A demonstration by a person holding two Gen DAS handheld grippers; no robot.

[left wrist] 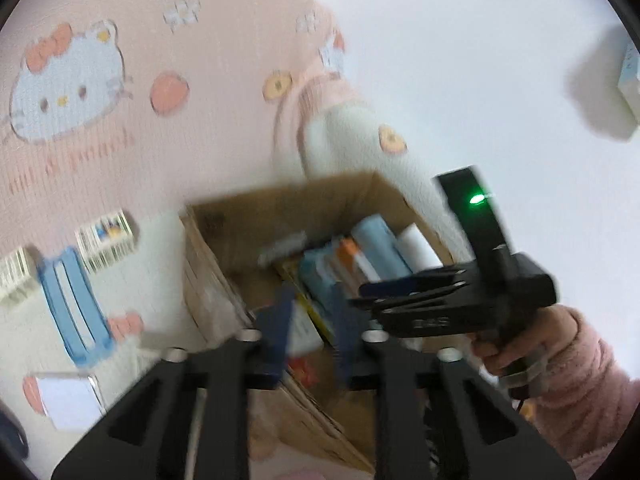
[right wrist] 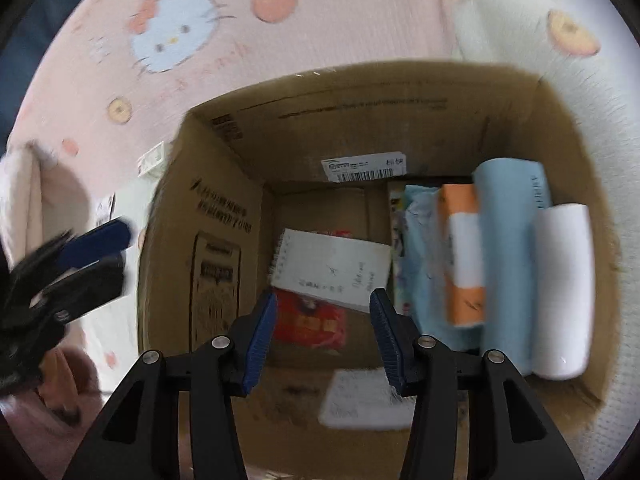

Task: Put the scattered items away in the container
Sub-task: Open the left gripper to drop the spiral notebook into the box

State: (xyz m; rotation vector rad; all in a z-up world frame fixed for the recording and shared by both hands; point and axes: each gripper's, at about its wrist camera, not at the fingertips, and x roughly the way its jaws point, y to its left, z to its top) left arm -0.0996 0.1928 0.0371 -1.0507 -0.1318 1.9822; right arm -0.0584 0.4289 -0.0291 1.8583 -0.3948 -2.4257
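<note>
An open cardboard box [right wrist: 224, 216] stands on a pink and white Hello Kitty blanket [right wrist: 168, 40]. It holds a spiral notepad [right wrist: 332, 268], a red packet [right wrist: 308, 324], a light blue box [right wrist: 508, 240], an orange and white box [right wrist: 462, 256] and a white cylinder [right wrist: 562, 292]. My right gripper [right wrist: 323, 320] is open and empty above the box's inside. My left gripper [left wrist: 316, 328] is open and empty over the box's near edge [left wrist: 208, 264]; the right gripper [left wrist: 368, 296] shows there over the box. The left gripper also shows at the left of the right wrist view [right wrist: 96, 264].
On the blanket left of the box lie a blue frame-like item [left wrist: 74, 304], two barcode-printed packs [left wrist: 106, 240] and a white pad [left wrist: 72, 400]. A pale box [left wrist: 630, 84] sits at the far right by the white wall.
</note>
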